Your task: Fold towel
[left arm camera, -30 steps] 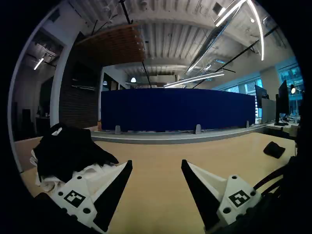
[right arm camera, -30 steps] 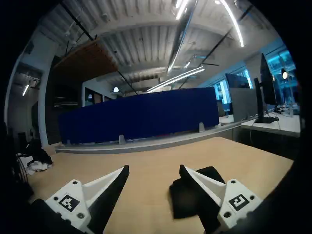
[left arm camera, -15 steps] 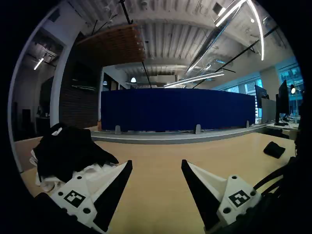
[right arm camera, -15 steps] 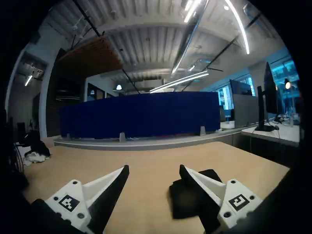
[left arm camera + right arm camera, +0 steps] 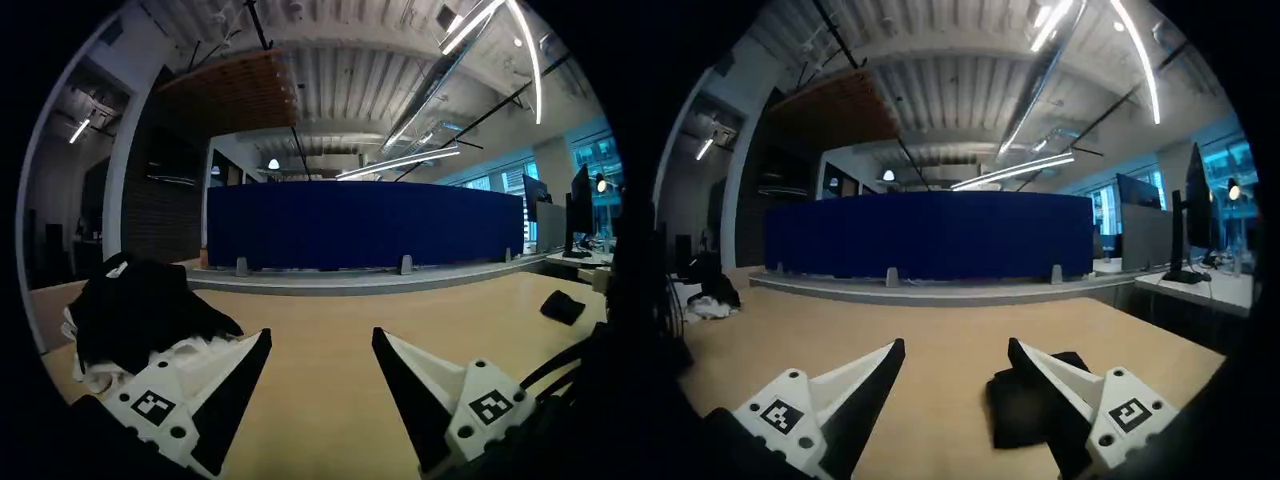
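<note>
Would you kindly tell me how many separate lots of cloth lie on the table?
2. A black-and-white heap lies on the table by the left gripper; a folded black cloth lies close by the right gripper. The heap may hide several pieces.

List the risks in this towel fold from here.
The heap of black and white cloths lies bunched beside the open left gripper: a pinch may lift several pieces together. The dark cloth sits partly hidden behind the open right gripper: a nudge may rumple it.
</note>
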A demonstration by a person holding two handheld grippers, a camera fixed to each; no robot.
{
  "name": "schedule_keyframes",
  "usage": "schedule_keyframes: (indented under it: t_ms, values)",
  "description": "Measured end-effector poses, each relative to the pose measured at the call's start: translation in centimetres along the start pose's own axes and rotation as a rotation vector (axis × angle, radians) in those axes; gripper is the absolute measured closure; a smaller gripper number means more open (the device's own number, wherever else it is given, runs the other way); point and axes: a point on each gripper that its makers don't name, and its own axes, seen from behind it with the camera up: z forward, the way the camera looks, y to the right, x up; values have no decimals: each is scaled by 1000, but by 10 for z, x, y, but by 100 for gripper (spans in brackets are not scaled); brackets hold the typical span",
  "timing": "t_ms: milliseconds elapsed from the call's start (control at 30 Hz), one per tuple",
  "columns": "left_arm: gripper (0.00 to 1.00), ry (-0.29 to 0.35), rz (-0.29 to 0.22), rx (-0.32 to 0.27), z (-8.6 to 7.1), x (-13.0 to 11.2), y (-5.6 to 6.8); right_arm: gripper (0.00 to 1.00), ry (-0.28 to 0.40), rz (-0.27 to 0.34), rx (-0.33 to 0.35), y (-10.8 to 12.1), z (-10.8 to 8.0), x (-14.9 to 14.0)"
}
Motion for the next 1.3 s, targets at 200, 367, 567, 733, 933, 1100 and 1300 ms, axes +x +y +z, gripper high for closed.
schedule_keyframes:
  t_ms: [200,367,567,733,933,1100,1300]
  values:
    - [7,0,0,0,0,0,0,0,0,-4,-16,4,1,1]
    - [7,0,0,0,-1,0,0,0,0,-5,-16,4,0,0]
    - [7,0,0,0,0,0,0,0,-1,-6,-16,4,0,-1]
    - [7,0,0,0,0,1,0,0,-1,-6,-16,4,0,0]
    - [7,0,0,0,0,1,0,0,-1,-6,-16,4,0,0]
    - [7,0,0,0,0,1,1,0,-1,-7,-16,5,0,0]
    - [7,0,0,0,-1,1,1,0,-1,-6,-16,4,0,0]
